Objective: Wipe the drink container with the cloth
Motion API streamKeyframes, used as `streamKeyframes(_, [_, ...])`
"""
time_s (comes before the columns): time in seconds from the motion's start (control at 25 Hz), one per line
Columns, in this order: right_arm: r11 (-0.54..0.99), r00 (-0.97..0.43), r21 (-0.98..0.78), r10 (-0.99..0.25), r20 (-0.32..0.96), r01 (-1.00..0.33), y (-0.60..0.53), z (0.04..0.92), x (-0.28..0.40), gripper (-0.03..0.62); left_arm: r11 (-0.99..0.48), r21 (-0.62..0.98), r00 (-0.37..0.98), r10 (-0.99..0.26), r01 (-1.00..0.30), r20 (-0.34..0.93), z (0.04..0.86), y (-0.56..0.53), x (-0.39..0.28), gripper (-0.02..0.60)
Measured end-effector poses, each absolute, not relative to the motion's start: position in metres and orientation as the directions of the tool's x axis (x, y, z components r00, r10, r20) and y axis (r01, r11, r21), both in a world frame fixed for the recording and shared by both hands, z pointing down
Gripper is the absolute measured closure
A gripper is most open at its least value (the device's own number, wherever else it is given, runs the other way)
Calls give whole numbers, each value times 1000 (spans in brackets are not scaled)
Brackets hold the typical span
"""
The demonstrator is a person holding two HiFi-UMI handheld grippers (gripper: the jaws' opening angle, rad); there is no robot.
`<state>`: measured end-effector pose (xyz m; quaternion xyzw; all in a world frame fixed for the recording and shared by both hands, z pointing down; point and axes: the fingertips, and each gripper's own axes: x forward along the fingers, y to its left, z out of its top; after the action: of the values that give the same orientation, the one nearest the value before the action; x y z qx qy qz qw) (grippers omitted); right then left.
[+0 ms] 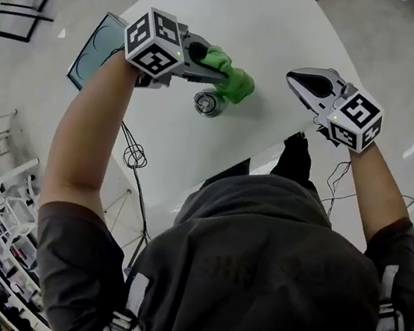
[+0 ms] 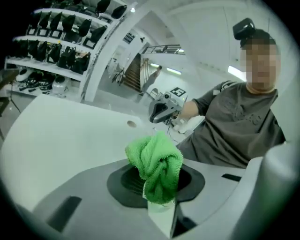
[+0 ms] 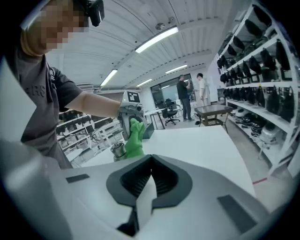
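While left tongs point(image 2: 161, 205) pinch cloth point(image 2: 157, 164) (green, bunched), can point(image 1: 208, 104) stands beside.

bright overhead strips, perhaps fisheye-warped edges

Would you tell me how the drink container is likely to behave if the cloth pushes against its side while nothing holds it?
The drink container stands upright on the smooth white table, unheld, so a push would probably slide or tip it. It looks like a small metal can, likely stiff, and apt to roll once toppled.
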<state>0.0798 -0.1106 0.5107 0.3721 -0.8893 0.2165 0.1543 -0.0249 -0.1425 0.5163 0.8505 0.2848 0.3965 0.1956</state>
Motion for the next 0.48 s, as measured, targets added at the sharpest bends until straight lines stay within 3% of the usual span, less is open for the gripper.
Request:
streamKeyframes(0.16, [559, -609, -261, -635, 475, -787, -89, 510, 83, 602, -661, 640, 493, 738, 393, 460, 526, -130, -16, 497])
streamKeyframes(0.48, [500, -532, -215, -668, 521, -839, -75, 507, 97, 602, -610, 682, 339, 792, 405, 508, 573, -114, -18, 497])
